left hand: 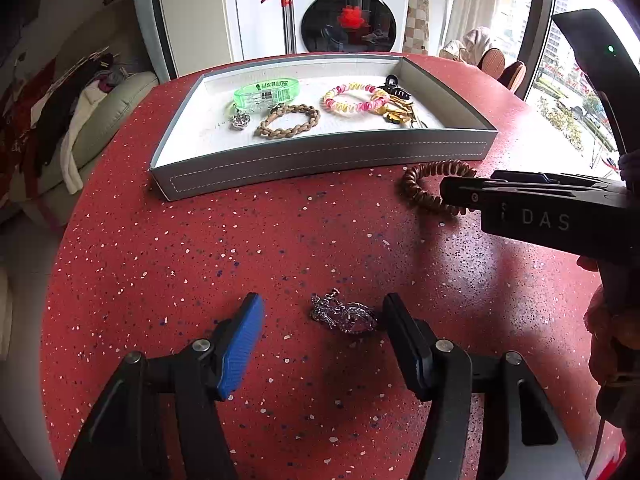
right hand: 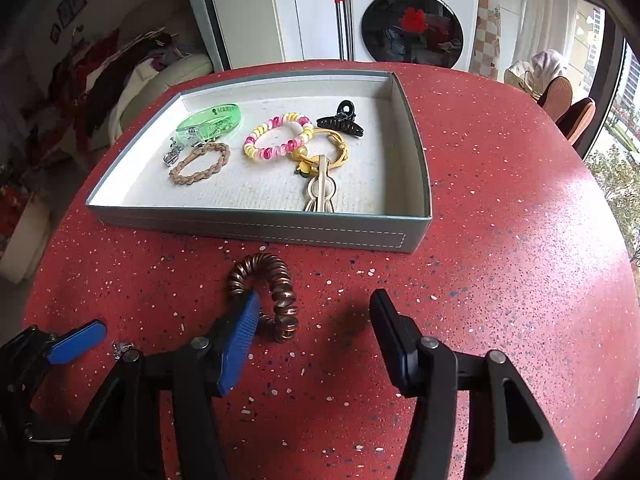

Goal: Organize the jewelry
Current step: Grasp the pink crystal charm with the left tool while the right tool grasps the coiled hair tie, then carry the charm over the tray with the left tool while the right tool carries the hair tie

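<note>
Nearest to the left camera, the left gripper [left hand: 322,316] stands half open around a silver rhinestone piece [left hand: 344,315] on the red table [left hand: 200,240]. The piece lies close by the black finger [left hand: 404,332], far from the blue one [left hand: 244,340], and is not pressed yet. More to the right, the right gripper [right hand: 316,320] is also half open. Its blue pad [right hand: 240,336] sits against the brown coil tie [right hand: 266,296], and the other finger [right hand: 390,334] is well apart.

In my judgement, closing off-centre could push either piece sideways, so it slips out.

The grey tray [right hand: 256,226] holds 1 green wristband [right hand: 210,120], 1 silver charm [right hand: 171,154], 1 braided bracelet [right hand: 200,164], 1 pink-yellow coil [right hand: 280,136], 1 yellow band with a beige clip [right hand: 320,176], and 1 black claw clip [right hand: 340,122].
</note>
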Tool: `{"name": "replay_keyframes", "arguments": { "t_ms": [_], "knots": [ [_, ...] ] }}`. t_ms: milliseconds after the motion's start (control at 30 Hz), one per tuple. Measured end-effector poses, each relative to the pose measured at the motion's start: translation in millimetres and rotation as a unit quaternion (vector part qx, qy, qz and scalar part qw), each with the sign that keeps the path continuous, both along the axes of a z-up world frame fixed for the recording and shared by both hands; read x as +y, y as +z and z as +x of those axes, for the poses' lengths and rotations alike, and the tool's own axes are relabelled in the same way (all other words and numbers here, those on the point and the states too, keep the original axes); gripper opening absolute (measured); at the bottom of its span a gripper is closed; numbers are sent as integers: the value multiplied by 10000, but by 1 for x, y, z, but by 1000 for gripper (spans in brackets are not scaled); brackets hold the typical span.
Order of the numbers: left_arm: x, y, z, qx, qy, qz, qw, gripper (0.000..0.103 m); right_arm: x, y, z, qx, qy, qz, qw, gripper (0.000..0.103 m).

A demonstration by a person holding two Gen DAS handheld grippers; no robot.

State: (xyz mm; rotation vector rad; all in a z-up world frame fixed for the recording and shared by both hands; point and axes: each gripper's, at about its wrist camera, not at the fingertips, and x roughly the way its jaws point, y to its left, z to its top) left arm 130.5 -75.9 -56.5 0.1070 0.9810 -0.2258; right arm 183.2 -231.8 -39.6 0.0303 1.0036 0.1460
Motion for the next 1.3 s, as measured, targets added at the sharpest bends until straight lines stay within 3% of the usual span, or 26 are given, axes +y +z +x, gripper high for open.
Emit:
{"name": "replay_keyframes", "arguments": {
  "t_ms": [100, 133, 167, 233, 267, 300, 533, 800, 833, 867, 1067, 1233, 1267, 1300],
  "knots": [
    [-2, 1, -2, -29, -112, -25, 9999, 68, 3, 2, -1, -25, 61, 79, 9999, 40],
    [-2, 1, -2, -38, -135, -30, 9999, 65, 4, 2, -1, -34, 81, 93, 9999, 28],
    [-2, 2, -3, -68, -139, -22, 9999, 53, 5, 2, -1, -28, 88, 84, 9999, 14],
    [0, 3, -2, -55, -132, -70, 9999, 48, 5, 2, -3, -41, 79, 152, 9998, 13],
    [2, 3, -2, -63, -136, -82, 9999, 37, 4, 3, -4, -53, 60, 194, 9998, 13],
    [5, 3, -1, -50, -149, -129, 9998, 33, 3, 4, -5, -64, 37, 232, 9997, 13],
    [31, 5, 2, 157, -47, -807, 9966, 32, -5, 16, -20, -211, -65, 411, 9989, 13],
    [47, 14, 0, 94, 13, -923, 9957, 32, -10, 22, -37, -248, -120, 644, 9975, 13],
    [48, 16, -1, 75, -2, -922, 9957, 31, -10, 23, -39, -252, -121, 653, 9975, 13],
    [48, 17, -2, 68, -23, -919, 9957, 21, -10, 24, -42, -257, -125, 663, 9974, 13],
    [52, 23, -6, -12, -77, -934, 9956, 21, -8, 26, -52, -248, -141, 723, 9970, 13],
    [57, 25, -5, -27, 212, -873, 9959, 21, -10, 26, -58, -236, -202, 859, 9958, 13],
    [59, 25, -4, 1, 283, -898, 9956, 25, -10, 27, -59, -236, -211, 879, 9956, 13],
    [59, 25, -3, 29, 324, -910, 9953, 50, -10, 27, -60, -240, -218, 893, 9955, 13]
  ]
}}
